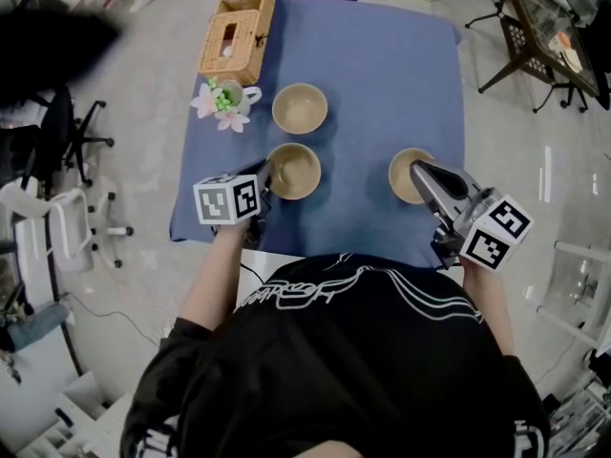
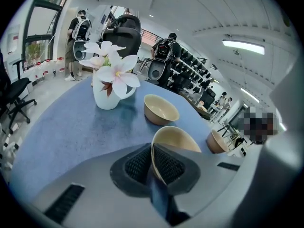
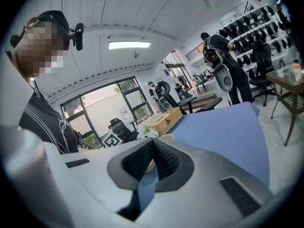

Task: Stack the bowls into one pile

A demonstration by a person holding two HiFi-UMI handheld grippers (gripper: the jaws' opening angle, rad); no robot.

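The stacking has not produced a pile yet. Three beige, round ceramic-looking bowls sit separately on the table covered in blue cloth (image 1: 382, 74), none nested in another.

The near-left beige bowl (image 1: 294, 171) sits at the near-left of the cloth. The far beige bowl (image 1: 300, 109) sits just beyond it, with a narrow gap between them. The right beige bowl (image 1: 406, 175) sits well apart from both, towards the near-right edge.

The left gripper (image 2: 153, 151) has its jaws clamped on the near rim of the near-left bowl, the thin wall pinched between the ribbed pads. The bowl appears to rest on the cloth, though the views do not settle whether it is lifted at all.

The right gripper (image 1: 420, 170) reaches the rim of the right bowl. In its own view the jaws are drawn together, and a beige strip between the pads looks like that bowl's wall.

Judging from this, the grasping is done and all the stacking remains: each gripped bowl has still to be lifted and nested into one pile.

A white mug of pink-white flowers (image 1: 229, 98) and a woven wicker basket (image 1: 237, 31) at the far left are not involved.
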